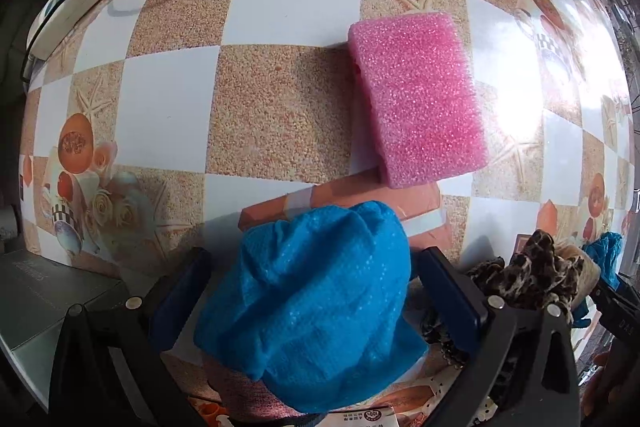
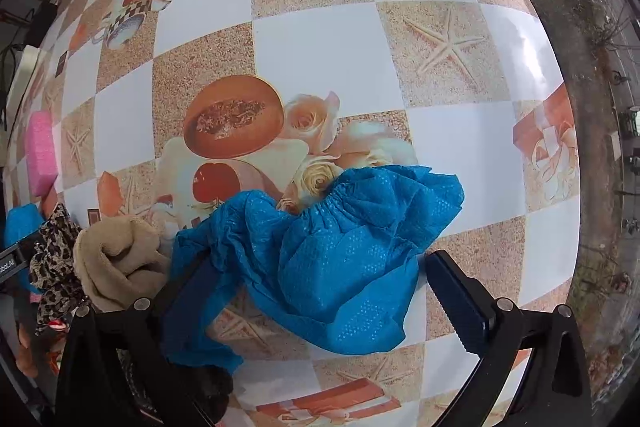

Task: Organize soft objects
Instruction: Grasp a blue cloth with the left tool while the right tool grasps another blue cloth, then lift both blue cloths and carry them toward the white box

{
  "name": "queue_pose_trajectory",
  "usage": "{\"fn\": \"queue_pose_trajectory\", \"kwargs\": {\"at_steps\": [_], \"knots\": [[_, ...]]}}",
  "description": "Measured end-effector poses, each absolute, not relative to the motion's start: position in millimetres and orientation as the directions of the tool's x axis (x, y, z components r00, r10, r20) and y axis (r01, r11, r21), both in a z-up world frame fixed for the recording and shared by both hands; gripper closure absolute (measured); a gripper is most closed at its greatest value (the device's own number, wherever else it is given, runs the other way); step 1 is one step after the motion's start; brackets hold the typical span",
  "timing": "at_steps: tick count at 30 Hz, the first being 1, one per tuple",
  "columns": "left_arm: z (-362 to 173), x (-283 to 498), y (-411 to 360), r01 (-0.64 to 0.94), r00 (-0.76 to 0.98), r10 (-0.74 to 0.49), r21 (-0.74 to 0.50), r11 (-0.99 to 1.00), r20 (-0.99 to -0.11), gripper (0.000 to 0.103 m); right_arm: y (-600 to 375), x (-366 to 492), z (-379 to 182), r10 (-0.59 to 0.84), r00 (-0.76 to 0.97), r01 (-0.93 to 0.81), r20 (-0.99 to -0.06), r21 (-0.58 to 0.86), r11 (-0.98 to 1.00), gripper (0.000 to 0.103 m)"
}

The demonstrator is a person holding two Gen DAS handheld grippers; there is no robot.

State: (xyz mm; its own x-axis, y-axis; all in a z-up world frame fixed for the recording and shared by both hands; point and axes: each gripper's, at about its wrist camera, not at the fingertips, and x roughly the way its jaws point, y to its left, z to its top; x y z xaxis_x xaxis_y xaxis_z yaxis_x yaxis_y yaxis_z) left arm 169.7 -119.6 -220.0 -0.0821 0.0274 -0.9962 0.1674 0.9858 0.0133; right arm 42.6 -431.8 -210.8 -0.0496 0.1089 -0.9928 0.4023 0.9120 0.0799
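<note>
Nearest our left lens, low in the frame, a crumpled blue cover [image 1: 316,307] sits bunched between the two blue pads of the left tongs [image 1: 310,291]. The pads flank the bundle on both sides; we cannot tell whether they are pressing it or merely stand beside it.

Above it, toward the upper right of that frame, a pink sponge [image 1: 416,99] lies flat on the patterned bench [image 1: 168,99], apart from the tongs.

In the right view a second blue cover [image 2: 340,239] is spread loose across the lower centre. The right tongs [image 2: 316,303] stand apart, and the cover drapes over the left pad while the right pad is clear of it. At lower left of that frame a beige cloth [image 2: 120,259] and a leopard-print cloth [image 2: 52,267] lie just beside the cover.

We judge both covers very light, limp and thin, with a gathered elastic hem. They should crush readily and may slip if pinched on a single layer. Taking hold at the bunched hem, through several folds, looks the safer grip.
</note>
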Motion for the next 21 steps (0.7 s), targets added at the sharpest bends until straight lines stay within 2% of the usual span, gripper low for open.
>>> {"fn": "queue_pose_trajectory", "kwargs": {"at_steps": [4, 5, 6, 7, 8, 9, 10, 11, 14, 21], "knots": [[-221.4, 169.9, -120.9, 0.138, -0.116, 0.032, 0.016, 0.99, -0.993, 0.002, -431.1, 50.3, -215.8, 0.128, -0.07, 0.397, -0.989, 0.09, 0.914, 0.0], [-219.2, 167.7, -122.5, 0.148, -0.103, 0.032, 0.016, 0.989, -0.994, 0.006, -430.2, 52.1, -216.7, 0.127, -0.064, 0.391, -0.99, 0.092, 0.916, 0.002], [-216.4, 165.1, -124.8, 0.164, -0.089, 0.031, 0.016, 0.986, -0.996, 0.014, -428.9, 52.0, -211.5, 0.123, -0.05, 0.376, -0.991, 0.095, 0.922, 0.007], [-209.3, 162.0, -131.4, 0.19, -0.069, 0.029, 0.015, 0.982, -0.997, 0.02, -425.5, 52.7, -207.0, 0.118, -0.028, 0.354, -0.993, 0.1, 0.93, 0.019], [-205.3, 159.5, -135.4, 0.215, -0.054, 0.028, 0.016, 0.977, -0.998, 0.037, -420.0, 54.0, -201.4, 0.116, -0.003, 0.324, -0.993, 0.109, 0.94, 0.027], [-201.3, 156.8, -141.2, 0.247, -0.04, 0.031, 0.02, 0.969, -0.999, 0.062, -415.1, 55.8, -197.3, 0.129, 0.015, 0.296, -0.991, 0.128, 0.947, 0.048], [-198.9, 154.6, -145.6, 0.274, -0.036, 0.044, 0.032, 0.961, -0.998, 0.068, -410.6, 57.5, -194.1, 0.162, 0.029, 0.274, -0.986, 0.164, 0.948, 0.074], [-196.7, 152.8, -147.7, 0.285, -0.028, 0.054, 0.044, 0.957, -0.998, 0.068, -407.2, 59.3, -192.6, 0.179, 0.032, 0.269, -0.983, 0.181, 0.946, 0.083], [-180.0, 147.1, -150.1, 0.295, 0.045, 0.061, 0.072, 0.953, -0.997, 0.069, -405.8, 59.9, -182.8, 0.184, 0.074, 0.286, -0.98, 0.198, 0.937, 0.087], [-120.8, 125.6, -143.7, 0.297, 0.189, 0.019, 0.076, 0.952, -0.982, 0.069, -413.4, 51.9, -152.9, 0.232, 0.154, 0.308, -0.96, 0.27, 0.913, 0.088]]}}
